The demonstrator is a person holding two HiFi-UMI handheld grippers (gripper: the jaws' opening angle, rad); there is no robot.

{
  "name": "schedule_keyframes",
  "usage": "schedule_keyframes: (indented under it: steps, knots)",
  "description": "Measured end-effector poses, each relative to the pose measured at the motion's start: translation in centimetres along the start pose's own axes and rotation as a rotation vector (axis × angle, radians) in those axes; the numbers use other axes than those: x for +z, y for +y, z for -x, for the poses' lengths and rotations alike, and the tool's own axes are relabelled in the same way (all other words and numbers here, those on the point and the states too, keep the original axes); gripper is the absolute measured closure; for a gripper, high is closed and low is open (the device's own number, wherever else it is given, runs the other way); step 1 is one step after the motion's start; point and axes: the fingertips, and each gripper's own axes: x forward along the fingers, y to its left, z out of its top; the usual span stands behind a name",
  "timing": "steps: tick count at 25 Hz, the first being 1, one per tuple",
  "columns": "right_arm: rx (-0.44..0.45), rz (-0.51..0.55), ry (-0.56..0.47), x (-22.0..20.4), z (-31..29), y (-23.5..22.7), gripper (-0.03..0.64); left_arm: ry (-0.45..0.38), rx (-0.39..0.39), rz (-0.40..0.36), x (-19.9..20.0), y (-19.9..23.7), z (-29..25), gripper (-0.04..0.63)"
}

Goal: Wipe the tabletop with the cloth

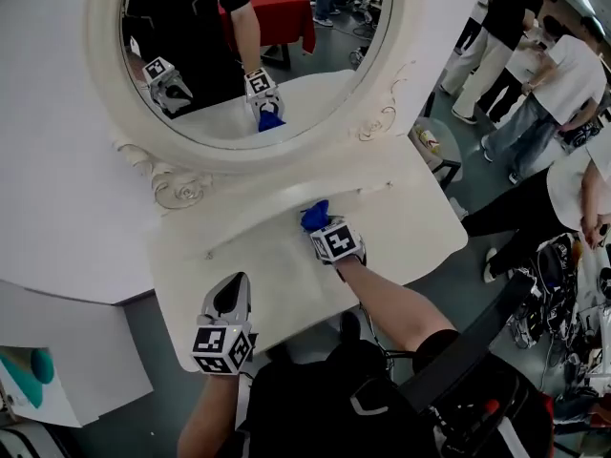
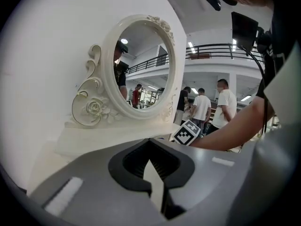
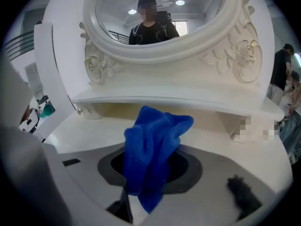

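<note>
An oval cream mirror with a carved scroll-and-rose frame [image 1: 221,153] [image 2: 106,74] [image 3: 164,51] stands upright against a white wall panel [image 1: 48,160]. Several people in white shirts [image 1: 563,74] stand off to the right. A teal-printed white card [image 1: 33,375] lies at lower left.

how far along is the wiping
Done: the right tool grips the blue cloth. In hand: it is at the back of the tabletop, beneath the mirror. Left: unclear, since no wiped patch shows; the left tool hangs shut and empty.
</note>
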Motion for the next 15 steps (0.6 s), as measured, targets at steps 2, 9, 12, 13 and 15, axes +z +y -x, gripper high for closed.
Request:
schedule_keyframes:
  steps: [2,9,12,13,15]
  knots:
    - [0.016,0.024,0.024,-0.1,-1.2,-0.2,0.470,0.003,0.033,-0.008,0.1,-0.3,-0.2,0.588]
    - [0.094,0.099,0.059,-2.9,-0.1,1.3,0.471,0.024,0.039,0.000,-0.3,-1.5,-1.0,0.588]
    - [0.127,0.128,0.080,-5.1,1.7,2.3,0.471,0.012,-0.001,0.008,0.1,-2.5,-1.6,0.588]
    - [0.136,0.137,0.086,-5.8,2.3,2.5,0.471,0.005,-0.007,-0.006,0.3,-2.7,-1.9,0.588]
    - [0.151,0.137,0.098,-7.4,3.5,3.1,0.471,-0.012,-0.007,-0.045,0.5,-2.8,-2.4,0.588]
